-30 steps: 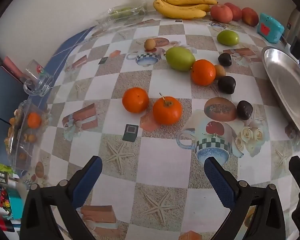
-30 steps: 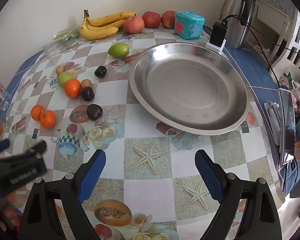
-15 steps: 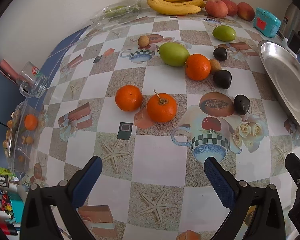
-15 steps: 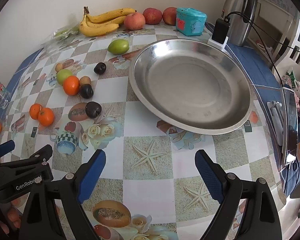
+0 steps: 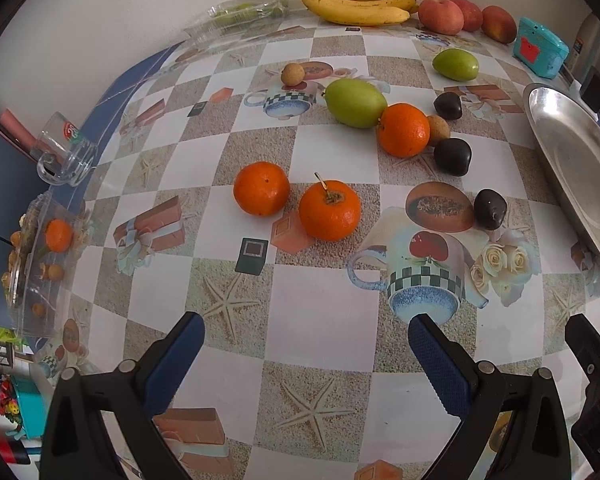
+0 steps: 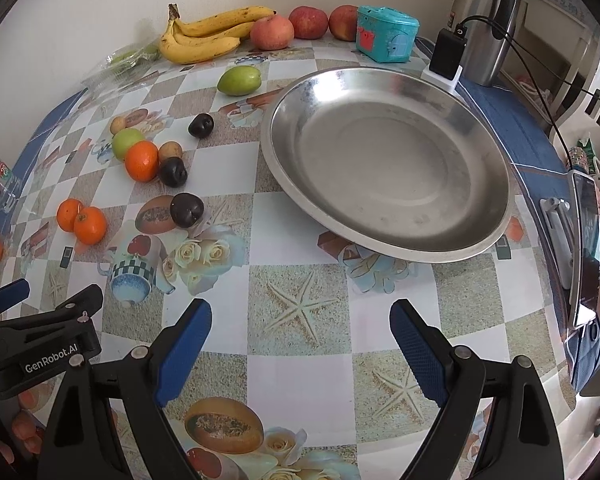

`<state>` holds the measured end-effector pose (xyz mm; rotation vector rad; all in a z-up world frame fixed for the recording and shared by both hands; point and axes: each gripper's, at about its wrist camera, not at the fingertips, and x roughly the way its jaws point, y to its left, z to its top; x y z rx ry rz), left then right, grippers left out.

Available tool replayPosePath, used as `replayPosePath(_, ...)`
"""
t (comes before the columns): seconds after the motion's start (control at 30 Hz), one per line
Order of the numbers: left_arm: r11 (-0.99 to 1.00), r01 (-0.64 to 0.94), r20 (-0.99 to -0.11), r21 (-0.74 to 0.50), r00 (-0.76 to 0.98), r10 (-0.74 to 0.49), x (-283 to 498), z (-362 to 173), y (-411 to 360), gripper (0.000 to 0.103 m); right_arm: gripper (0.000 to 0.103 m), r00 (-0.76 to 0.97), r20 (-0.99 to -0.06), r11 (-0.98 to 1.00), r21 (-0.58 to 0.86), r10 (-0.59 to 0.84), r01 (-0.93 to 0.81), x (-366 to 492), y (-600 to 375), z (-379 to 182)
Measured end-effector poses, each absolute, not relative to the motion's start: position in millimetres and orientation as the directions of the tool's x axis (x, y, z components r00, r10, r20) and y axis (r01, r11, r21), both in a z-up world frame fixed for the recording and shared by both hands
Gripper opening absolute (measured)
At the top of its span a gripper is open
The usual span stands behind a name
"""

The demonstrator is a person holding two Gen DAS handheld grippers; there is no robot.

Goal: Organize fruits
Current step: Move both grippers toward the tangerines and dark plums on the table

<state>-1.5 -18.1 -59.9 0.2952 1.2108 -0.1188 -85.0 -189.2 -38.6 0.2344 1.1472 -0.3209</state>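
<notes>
Since the earlier frames nothing on the table has shifted. The left gripper (image 5: 304, 344) and right gripper (image 6: 300, 330) both gape wide and empty at lower centre. Oranges (image 5: 329, 209) lie mid-frame; the steel plate (image 6: 384, 168) fills the upper right.

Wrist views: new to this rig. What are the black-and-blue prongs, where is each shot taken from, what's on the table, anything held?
No robot arm here: a person holds a two-finger tool in each hand, and a fisheye camera on each looks along its fingers. The left tool faces scattered fruit: two oranges, a third orange, green fruits, dark fruits, bananas and apples by the wall. The right tool faces an empty steel dish. Both tools stand open above the tablecloth and hold nothing.
</notes>
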Motion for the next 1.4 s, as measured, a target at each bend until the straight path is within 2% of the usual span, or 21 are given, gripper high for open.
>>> replayPosePath(1.4, 0.964, 0.231, -0.947, 0.130, 0.316, 0.052, 2, -67, -15, 0.103, 0.091, 0.331, -0.935, 0.929, 0.003, -0.129, 0.370, -80, -193, -51)
